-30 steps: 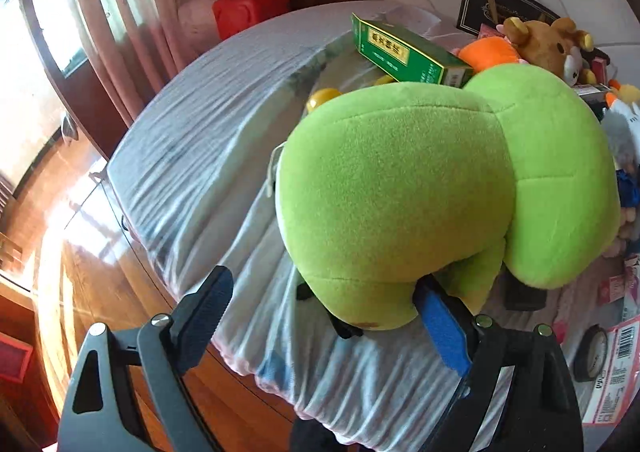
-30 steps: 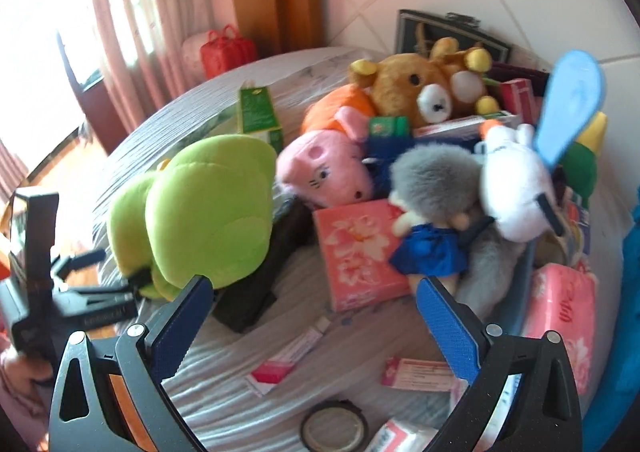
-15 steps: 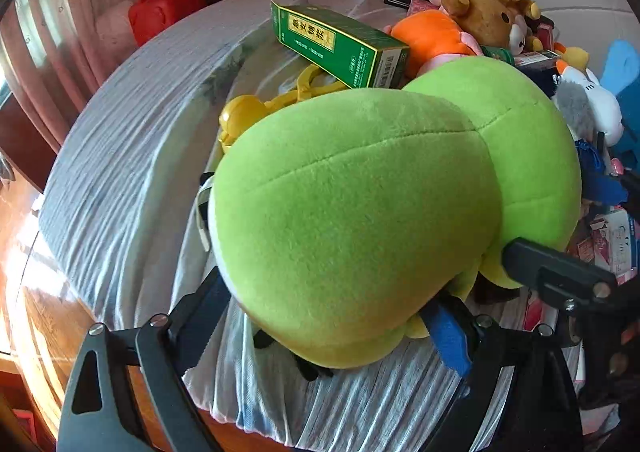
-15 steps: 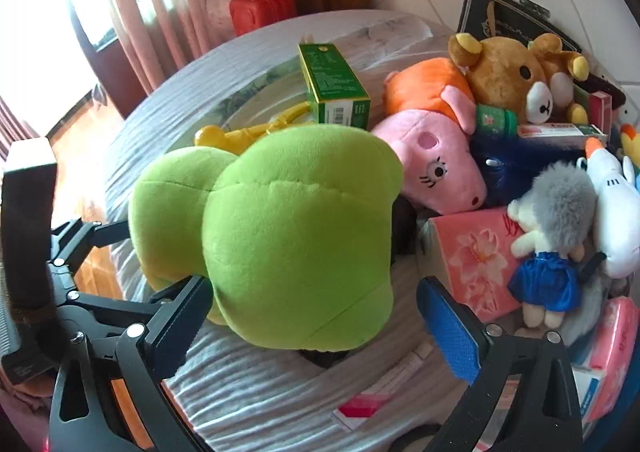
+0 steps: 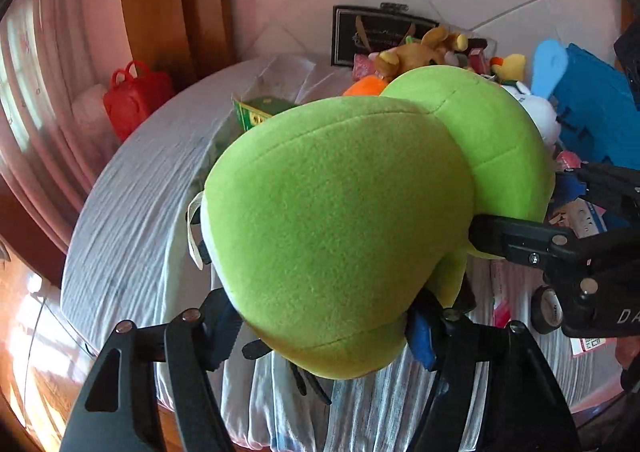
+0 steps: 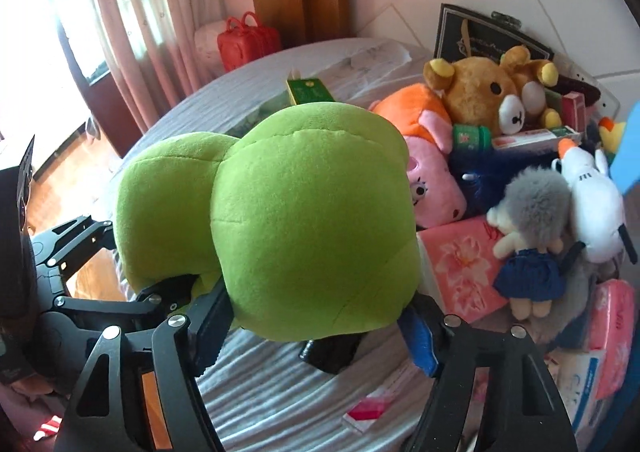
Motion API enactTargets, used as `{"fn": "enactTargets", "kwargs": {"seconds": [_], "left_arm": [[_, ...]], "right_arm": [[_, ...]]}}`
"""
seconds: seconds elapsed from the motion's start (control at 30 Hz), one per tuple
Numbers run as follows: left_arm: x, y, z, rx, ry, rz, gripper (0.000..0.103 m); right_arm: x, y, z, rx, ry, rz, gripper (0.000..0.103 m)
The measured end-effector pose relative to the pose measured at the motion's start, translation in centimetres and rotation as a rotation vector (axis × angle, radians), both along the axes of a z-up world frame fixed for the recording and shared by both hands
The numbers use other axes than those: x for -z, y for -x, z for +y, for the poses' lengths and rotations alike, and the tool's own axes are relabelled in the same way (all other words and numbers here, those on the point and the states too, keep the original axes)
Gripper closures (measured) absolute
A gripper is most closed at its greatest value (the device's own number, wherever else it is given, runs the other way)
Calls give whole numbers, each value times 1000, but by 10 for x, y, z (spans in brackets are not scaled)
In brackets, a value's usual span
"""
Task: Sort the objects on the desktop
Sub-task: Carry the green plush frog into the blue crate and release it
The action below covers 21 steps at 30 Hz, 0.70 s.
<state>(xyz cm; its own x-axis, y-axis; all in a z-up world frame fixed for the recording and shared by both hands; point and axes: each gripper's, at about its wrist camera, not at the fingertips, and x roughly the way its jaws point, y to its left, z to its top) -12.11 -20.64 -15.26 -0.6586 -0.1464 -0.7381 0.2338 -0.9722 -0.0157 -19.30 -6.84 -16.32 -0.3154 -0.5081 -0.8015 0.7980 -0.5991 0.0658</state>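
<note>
Left gripper (image 5: pixel 326 322) jaws closing on rear lobe of green plush toy (image 5: pixel 348 220), pads pressing its underside. Right gripper (image 6: pixel 316 318) jaws closing on other lobe, pads biting in. A second ago both stood wide, toy lying on grey tablecloth (image 5: pixel 132 212); now pinched from both ends, mostly raised off cloth. Reads as two-handed pickup under way, destination unclear. No bin identifiable. Loose pile by wall: brown bear (image 6: pixel 496 92), pink pig plush (image 6: pixel 434 188), pink tissue pack (image 6: pixel 460 264). Green carton (image 6: pixel 310 90) behind toy.
</note>
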Motion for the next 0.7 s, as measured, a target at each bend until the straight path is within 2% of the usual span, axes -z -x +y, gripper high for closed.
{"fn": "enactTargets", "kwargs": {"seconds": [0.17,0.2,0.37,0.7], "left_arm": [[-45,4,19,92,52,117,36],[-53,7,24,114,55,136,36],[-84,19,59,241,51,230,36],[-146,59,185,464,54,371,35]], "right_arm": [[-46,-9,27,81,90,87,29],[-52,-9,25,97,98,103,29],[-90,-12,67,220,124,199,29],[-150,-10,191,457,142,360,29]]}}
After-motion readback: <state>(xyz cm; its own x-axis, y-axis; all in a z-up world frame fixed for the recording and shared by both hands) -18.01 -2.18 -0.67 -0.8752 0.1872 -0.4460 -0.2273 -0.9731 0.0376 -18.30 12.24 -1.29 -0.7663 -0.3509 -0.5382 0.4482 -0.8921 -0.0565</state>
